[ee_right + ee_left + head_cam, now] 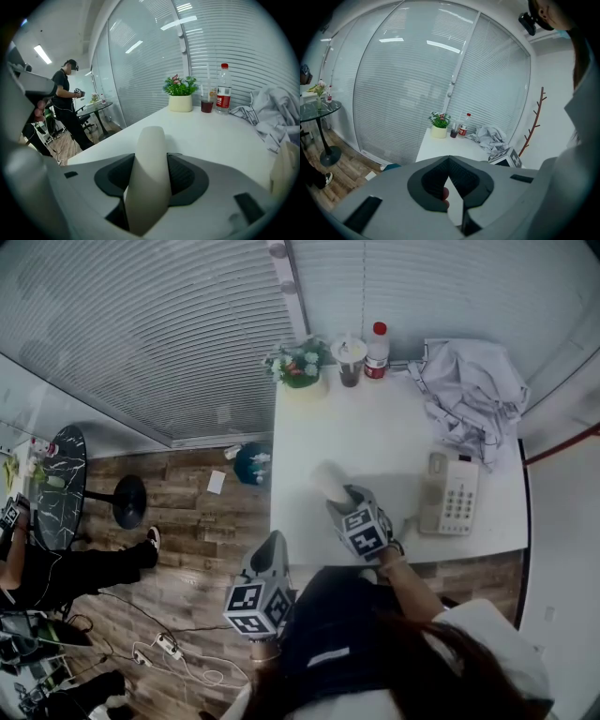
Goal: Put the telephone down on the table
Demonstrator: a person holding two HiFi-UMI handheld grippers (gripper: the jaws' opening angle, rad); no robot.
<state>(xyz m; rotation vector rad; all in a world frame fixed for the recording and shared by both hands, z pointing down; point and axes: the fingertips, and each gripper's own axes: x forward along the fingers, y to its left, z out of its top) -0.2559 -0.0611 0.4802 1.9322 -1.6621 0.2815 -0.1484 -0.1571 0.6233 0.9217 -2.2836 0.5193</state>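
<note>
Now we pinch the handset (pixel 149 173) in our right gripper (pixel 345 495), its pale end poking toward eleven o'clock above the table (pixel 375 427); the phone base (pixel 451 493) sits at three o'clock. Our left gripper (pixel 449 161) has its jaws pressed together.

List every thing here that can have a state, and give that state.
Handset: clamped in right jaws, off its base.
Base: on table, cradle empty.
Right gripper: shut on handset.
Left gripper: jaws shut, empty.
Bottle: upright, capped.
Cup: upright, dark drink inside.
Cloth: crumpled on table.
</note>
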